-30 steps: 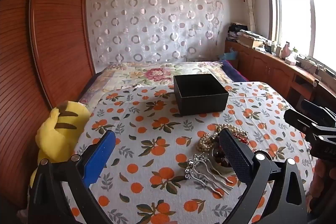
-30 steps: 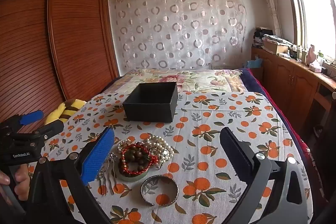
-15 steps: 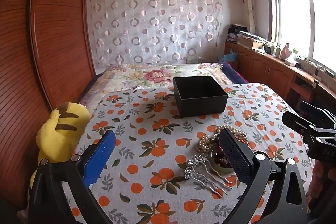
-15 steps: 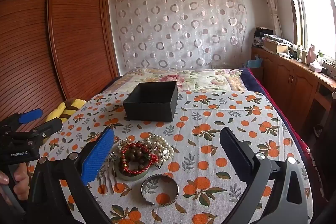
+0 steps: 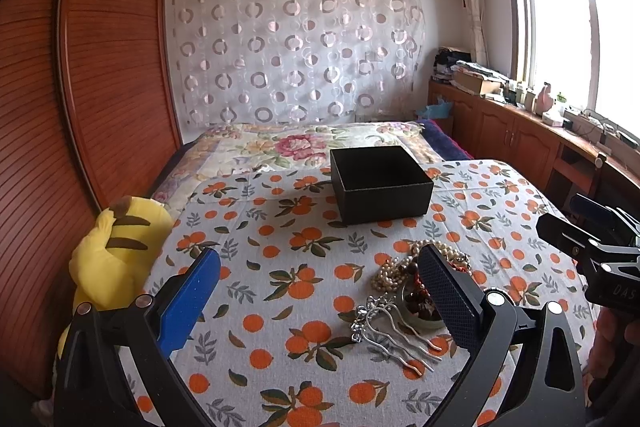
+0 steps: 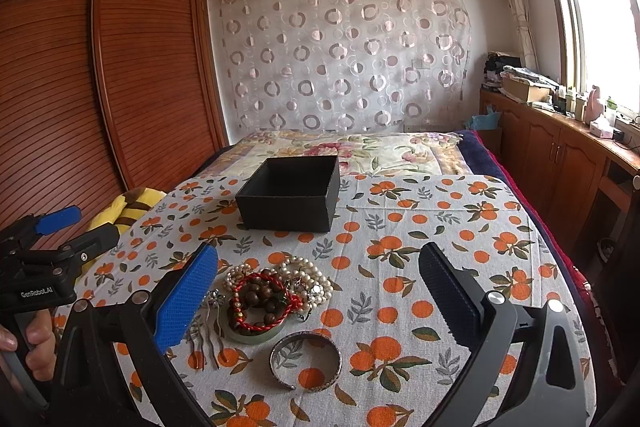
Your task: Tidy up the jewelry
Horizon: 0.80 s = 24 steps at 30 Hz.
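Observation:
An open black box (image 5: 382,183) (image 6: 290,193) stands on the orange-print cloth. Nearer lies a jewelry pile: a pearl necklace (image 6: 308,277) (image 5: 390,273), a red cord bracelet with dark wooden beads (image 6: 262,299) on a small round dish, a silver hair comb (image 5: 390,327) (image 6: 210,331) and a silver cuff bangle (image 6: 306,361). My left gripper (image 5: 320,285) hovers open, left of the pile, its right finger hiding part of the dish. My right gripper (image 6: 318,283) is open above the pile, holding nothing.
A yellow plush toy (image 5: 114,251) lies at the cloth's left edge beside a wooden wardrobe (image 5: 80,87). A floral quilt (image 5: 304,145) lies behind the box. Wooden cabinets (image 6: 560,155) run under the window on the right. A person's hand (image 6: 34,341) holds the left gripper's handle.
Both views have shifted only slightly; the left gripper has drifted a little. Both grippers stay open and the jewelry and box have not moved.

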### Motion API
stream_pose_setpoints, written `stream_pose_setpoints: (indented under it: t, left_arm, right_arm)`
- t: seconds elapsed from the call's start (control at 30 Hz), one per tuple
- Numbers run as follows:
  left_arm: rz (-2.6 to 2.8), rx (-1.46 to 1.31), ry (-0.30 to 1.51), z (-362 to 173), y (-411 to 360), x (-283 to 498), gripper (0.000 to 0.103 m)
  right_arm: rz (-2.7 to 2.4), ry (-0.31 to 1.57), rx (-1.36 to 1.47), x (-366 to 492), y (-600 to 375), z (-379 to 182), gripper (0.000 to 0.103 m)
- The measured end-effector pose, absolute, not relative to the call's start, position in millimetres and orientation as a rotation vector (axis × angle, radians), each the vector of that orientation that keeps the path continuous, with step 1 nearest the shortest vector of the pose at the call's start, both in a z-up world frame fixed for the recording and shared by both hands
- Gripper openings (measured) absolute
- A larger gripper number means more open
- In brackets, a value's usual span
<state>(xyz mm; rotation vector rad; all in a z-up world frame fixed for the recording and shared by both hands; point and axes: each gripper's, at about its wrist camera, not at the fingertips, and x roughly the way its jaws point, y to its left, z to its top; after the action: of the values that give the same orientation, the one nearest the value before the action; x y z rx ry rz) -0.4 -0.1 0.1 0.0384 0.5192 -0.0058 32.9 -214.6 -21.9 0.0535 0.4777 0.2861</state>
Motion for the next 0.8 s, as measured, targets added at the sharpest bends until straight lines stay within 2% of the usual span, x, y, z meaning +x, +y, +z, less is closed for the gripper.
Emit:
stream_pose_setpoints:
  t: [0.8]
  left_arm:
    - [-0.003, 0.038, 0.514, 7.6, -2.2, 0.4, 0.095]
  right_arm:
    - [0.284, 0.477, 0.055, 33.3, -215.3, -21.8, 0.101]
